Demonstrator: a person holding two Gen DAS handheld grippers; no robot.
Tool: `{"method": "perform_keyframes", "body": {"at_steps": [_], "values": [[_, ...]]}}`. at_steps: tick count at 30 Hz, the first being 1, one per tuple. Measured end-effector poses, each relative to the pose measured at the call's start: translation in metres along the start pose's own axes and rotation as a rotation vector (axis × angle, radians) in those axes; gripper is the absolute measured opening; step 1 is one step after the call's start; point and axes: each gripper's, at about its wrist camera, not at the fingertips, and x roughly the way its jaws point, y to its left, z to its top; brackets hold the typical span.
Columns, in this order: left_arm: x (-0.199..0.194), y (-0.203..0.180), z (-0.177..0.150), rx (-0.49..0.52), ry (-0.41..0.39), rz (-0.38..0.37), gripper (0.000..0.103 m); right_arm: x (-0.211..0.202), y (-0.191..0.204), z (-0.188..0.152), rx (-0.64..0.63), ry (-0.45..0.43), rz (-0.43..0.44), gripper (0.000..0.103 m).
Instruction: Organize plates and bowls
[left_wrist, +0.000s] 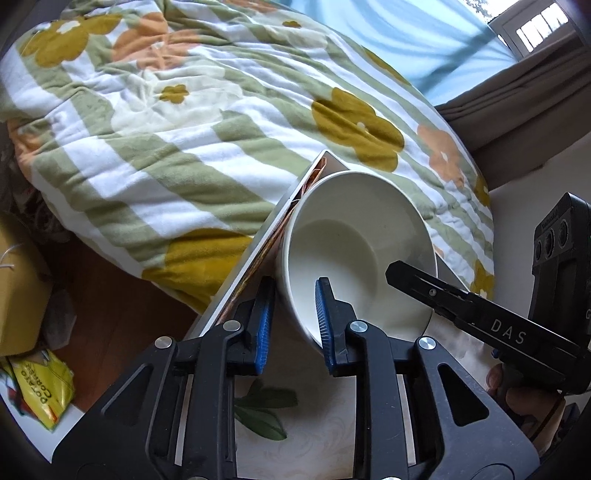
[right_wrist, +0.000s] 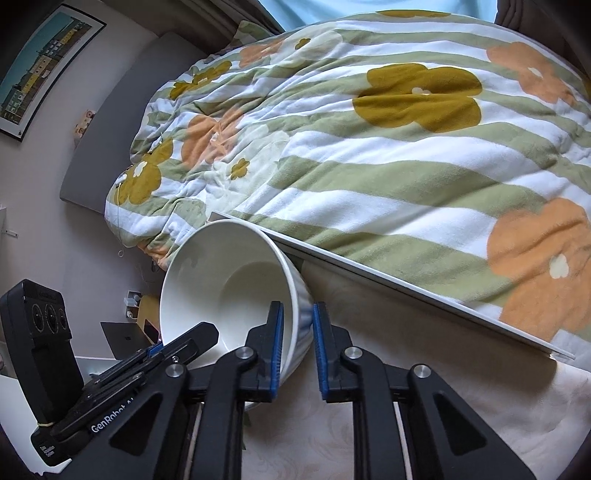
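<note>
Left wrist view: the left gripper (left_wrist: 293, 314) straddles the near rim of a tilted white bowl (left_wrist: 343, 240), one pad either side of the wall, at the table (left_wrist: 332, 435) edge beside the bed's floral quilt (left_wrist: 184, 129). Right wrist view: the right gripper (right_wrist: 297, 343) clasps the same bowl's (right_wrist: 221, 280) ribbed wall between its jaws.

The left gripper (left_wrist: 293, 319) has its 2 blue-padded fingers (left_wrist: 265, 325) astride the near rim of a white bowl (left_wrist: 351, 251), one pad outside the wall and one inside, the bowl tilted on the pale worktop (left_wrist: 314, 439). The right gripper (left_wrist: 410, 275) reaches into the bowl's right side. A floral striped quilt (left_wrist: 192, 122) covers the bed behind.
</note>
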Motion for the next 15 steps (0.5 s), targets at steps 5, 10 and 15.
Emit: {"method": "perform_keyframes", "body": {"at_steps": [5,10,15], "values": [[-0.022,-0.014,-0.006,0.045,-0.041,0.014,0.02,-0.021,0.002,-0.008,-0.005,-0.043,0.017,0.015],[-0.058,-0.041,-0.021,0.106,-0.098,0.02,0.02,-0.059,0.007,-0.023,-0.015,-0.105,0.019,0.015],[-0.095,-0.077,-0.049,0.153,-0.139,0.005,0.02,-0.113,0.002,-0.057,0.005,-0.162,0.024,0.015]]}}
